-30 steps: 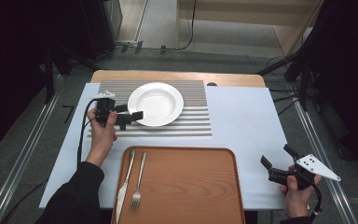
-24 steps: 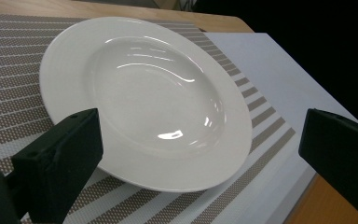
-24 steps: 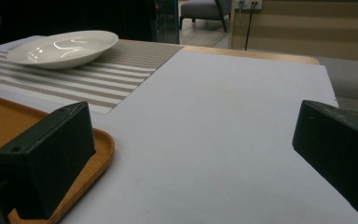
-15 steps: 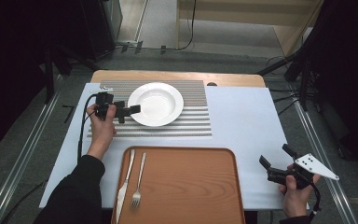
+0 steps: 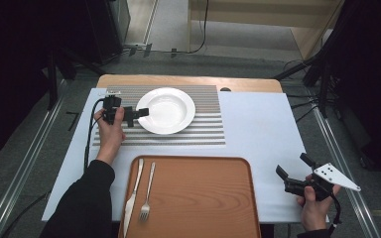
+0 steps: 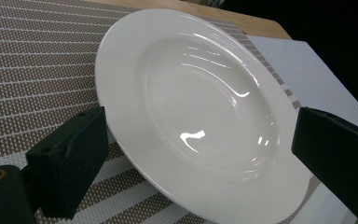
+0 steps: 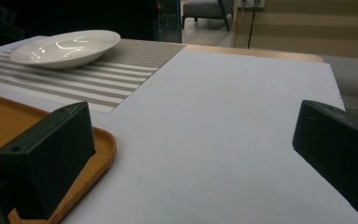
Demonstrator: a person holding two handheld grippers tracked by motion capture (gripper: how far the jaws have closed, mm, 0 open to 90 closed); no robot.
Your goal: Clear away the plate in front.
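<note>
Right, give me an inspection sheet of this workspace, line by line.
Surface: table under a white cover, striped placemat at the back.
Job's things: white plate on the placemat, empty.
Clutter: orange tray near the front edge, holding a knife and fork.
Grippers: left gripper open at the plate's rim; right gripper open, over the cover's right corner.
Cables: black cable trails from the left gripper.
Surroundings: dark, floor rails, wooden panels behind.

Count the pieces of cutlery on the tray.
2: a knife by the left edge of the tray, and a fork just right of it. Nothing seems hidden.
</note>
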